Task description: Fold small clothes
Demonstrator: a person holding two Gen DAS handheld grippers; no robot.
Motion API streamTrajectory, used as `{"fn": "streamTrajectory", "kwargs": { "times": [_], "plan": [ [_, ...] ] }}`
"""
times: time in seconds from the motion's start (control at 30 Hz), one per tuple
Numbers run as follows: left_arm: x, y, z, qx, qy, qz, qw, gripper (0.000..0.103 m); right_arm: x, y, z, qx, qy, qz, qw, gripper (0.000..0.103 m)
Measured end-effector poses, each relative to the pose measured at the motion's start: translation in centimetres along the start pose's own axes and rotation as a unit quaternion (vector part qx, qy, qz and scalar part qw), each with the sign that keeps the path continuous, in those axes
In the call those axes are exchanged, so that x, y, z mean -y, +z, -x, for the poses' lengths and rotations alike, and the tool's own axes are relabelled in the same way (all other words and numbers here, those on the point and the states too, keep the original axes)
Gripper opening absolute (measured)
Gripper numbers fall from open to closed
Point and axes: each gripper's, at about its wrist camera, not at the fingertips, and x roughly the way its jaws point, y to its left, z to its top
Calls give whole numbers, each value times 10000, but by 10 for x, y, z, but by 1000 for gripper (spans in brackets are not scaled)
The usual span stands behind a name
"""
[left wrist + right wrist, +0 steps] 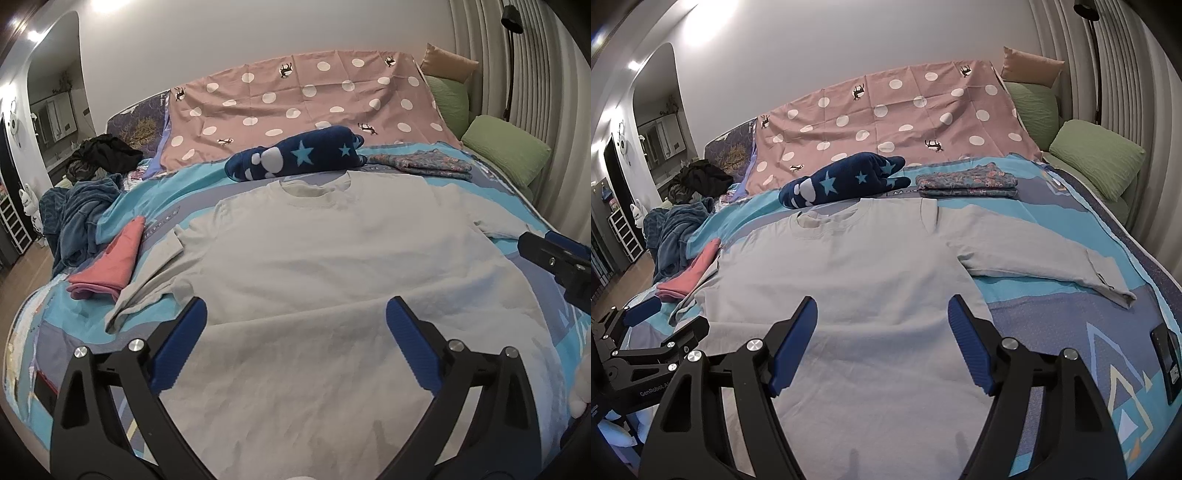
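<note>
A pale grey long-sleeved shirt [314, 258] lies spread flat, front up, on the bed, collar toward the headboard. It also shows in the right wrist view [849, 280], with its right sleeve [1041, 254] stretched out to the side. My left gripper [295, 314] is open and empty, just above the shirt's lower body. My right gripper [882, 314] is open and empty, over the shirt's lower right part. Each gripper shows at the edge of the other's view: the right one [554, 262] and the left one [653, 325].
A folded pink garment [110, 266] lies left of the shirt. A navy star-patterned bundle [295, 155] and a folded floral garment [967, 182] lie beyond the collar. A blue blanket heap [77, 218] hangs off the left edge. Green pillows [1097, 155] sit at the right. A dark phone-like object [1167, 362] lies at the bed's right edge.
</note>
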Motion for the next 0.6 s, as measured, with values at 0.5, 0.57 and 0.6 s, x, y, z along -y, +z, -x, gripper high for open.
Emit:
{"fn": "streamTrajectory", "kwargs": {
  "times": [0.5, 0.57, 0.6],
  "plan": [
    [-5, -4, -2, 9, -20, 115, 9999, 83, -1, 1, -1, -30, 0, -2, 10000, 75],
    [-6, -4, 0, 76, 1, 155, 9999, 83, -2, 0, -2, -46, -6, -7, 10000, 75],
    [-6, -4, 1, 105, 13, 167, 9998, 83, -2, 0, -1, -49, -2, -5, 10000, 75]
  ]
}}
